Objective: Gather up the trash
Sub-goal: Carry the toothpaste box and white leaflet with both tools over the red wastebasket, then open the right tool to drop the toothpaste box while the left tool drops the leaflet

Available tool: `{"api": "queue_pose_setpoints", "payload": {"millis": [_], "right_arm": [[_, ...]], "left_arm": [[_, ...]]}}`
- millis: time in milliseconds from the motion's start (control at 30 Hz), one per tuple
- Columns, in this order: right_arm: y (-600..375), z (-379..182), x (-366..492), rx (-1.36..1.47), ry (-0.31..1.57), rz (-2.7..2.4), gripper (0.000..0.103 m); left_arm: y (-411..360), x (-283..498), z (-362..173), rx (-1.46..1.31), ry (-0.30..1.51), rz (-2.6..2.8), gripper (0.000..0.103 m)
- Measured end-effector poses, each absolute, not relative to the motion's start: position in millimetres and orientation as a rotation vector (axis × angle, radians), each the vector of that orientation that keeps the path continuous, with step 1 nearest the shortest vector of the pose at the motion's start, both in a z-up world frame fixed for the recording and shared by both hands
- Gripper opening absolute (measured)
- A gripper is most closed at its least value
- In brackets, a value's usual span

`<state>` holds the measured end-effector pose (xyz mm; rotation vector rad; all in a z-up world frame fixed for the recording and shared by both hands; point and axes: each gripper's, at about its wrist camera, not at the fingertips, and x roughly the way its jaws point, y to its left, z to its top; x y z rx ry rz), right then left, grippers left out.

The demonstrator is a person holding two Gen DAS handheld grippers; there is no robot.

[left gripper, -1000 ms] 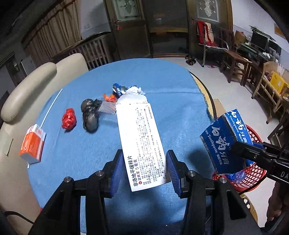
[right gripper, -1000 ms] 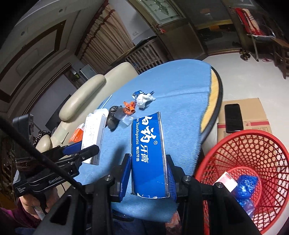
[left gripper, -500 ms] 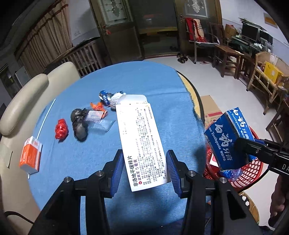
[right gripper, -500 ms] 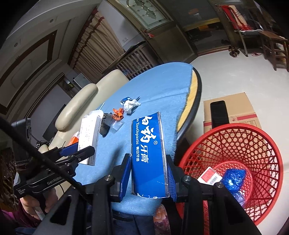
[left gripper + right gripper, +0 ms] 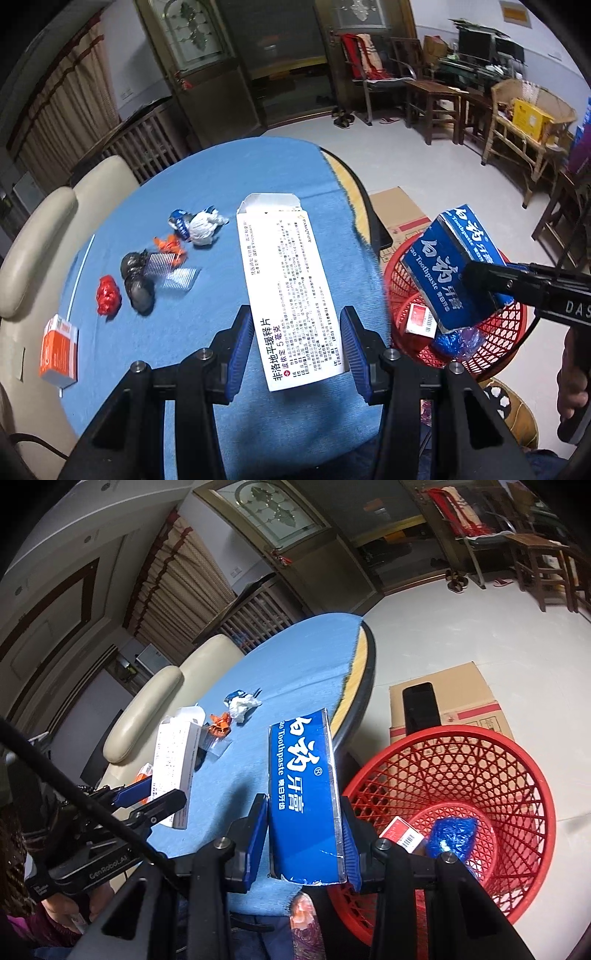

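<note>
My left gripper (image 5: 295, 343) is shut on a white medicine box (image 5: 290, 288) and holds it above the blue table (image 5: 221, 184). My right gripper (image 5: 304, 834) is shut on a blue toothpaste box (image 5: 303, 786), held at the table's edge next to the red mesh basket (image 5: 517, 771). In the left wrist view the toothpaste box (image 5: 454, 273) hangs over the red basket (image 5: 513, 325). Loose trash lies on the table: a red wrapper (image 5: 108, 295), a black wad (image 5: 136, 280), clear plastic (image 5: 173, 269), an orange scrap (image 5: 170, 243), a white-blue crumple (image 5: 201, 227) and an orange box (image 5: 59, 350).
The basket holds a red-white carton (image 5: 402, 832) and a blue bag (image 5: 452, 836). A cardboard box with a black phone (image 5: 421, 707) stands on the floor behind the basket. A cream sofa (image 5: 33, 236) lies left of the table. Wooden chairs (image 5: 432, 92) stand far right.
Both grippers have moved right with their boxes. The toothpaste box has gone from over the table to beside and over the red basket.
</note>
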<state>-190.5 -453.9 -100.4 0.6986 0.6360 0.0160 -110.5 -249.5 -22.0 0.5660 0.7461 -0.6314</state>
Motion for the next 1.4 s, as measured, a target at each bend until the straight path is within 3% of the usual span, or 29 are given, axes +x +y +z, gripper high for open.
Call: {"api": "queue_pose_setpoints", "payload": {"millis": [667, 933, 1400], "right_arm": [[-496.7, -112.2, -214.6, 0.77, 0.639, -0.113, 0.039], [-513.0, -133.5, -217.5, 0.811, 0.708, -0.179, 0.04], [-519.1, -166.2, -211.7, 0.896, 0.802, -0.22, 0.041]], "left_arm": [[-287.8, -129.1, -36.4, 0.57, 0.833, -0.927, 0.049], [-315.9, -125.2, -67.3, 0.578, 0.961, -1.033, 0.05], [-317.9, -121.3, -79.4, 0.573, 0.982, -1.027, 0.049]]}}
